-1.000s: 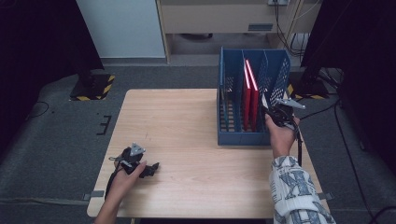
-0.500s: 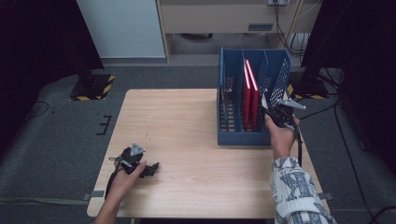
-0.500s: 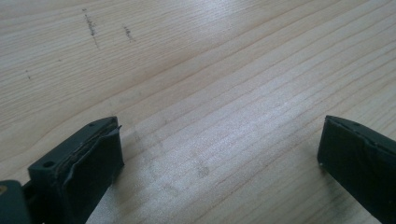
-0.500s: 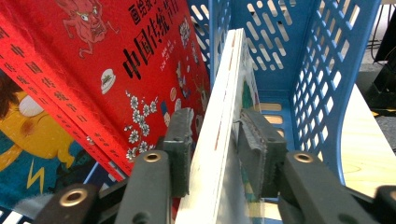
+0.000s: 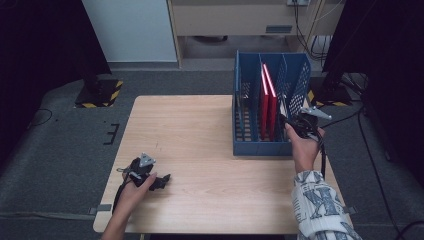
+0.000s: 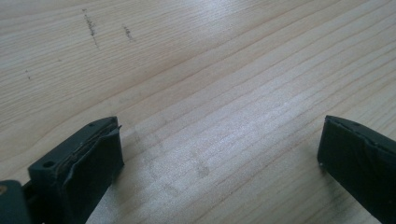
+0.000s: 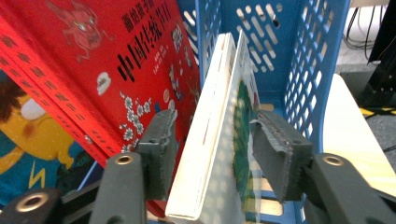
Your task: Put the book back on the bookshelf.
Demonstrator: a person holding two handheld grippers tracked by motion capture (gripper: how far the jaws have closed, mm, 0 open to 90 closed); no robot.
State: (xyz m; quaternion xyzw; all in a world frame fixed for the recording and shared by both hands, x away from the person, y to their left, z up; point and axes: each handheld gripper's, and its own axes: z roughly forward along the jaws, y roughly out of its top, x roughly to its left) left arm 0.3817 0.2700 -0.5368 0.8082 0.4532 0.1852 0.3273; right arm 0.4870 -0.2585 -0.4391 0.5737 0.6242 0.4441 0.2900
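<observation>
A blue slotted rack (image 5: pixel 260 147) stands on the right side of the wooden table (image 5: pixel 200 130), with red books (image 5: pixel 267 100) upright in its middle slot. My right gripper (image 5: pixel 291 121) is at the rack's front right corner. In the right gripper view the right gripper (image 7: pixel 215 119) straddles a thin white book (image 7: pixel 219 93) standing in the rack's (image 7: pixel 317 60) rightmost slot, beside a red book (image 7: pixel 93 60). Its jaws have just been opening and the pads stand slightly off the covers. My left gripper (image 5: pixel 164 179) rests open on the table's near left; the left gripper (image 6: pixel 219 154) has bare wood between its jaws.
Behind the rack are dark floor, cables and black stands (image 5: pixel 340 80). A yellow-and-black striped base (image 5: pixel 102 95) sits on the floor at the far left. A white panel (image 5: pixel 130 30) stands beyond the table.
</observation>
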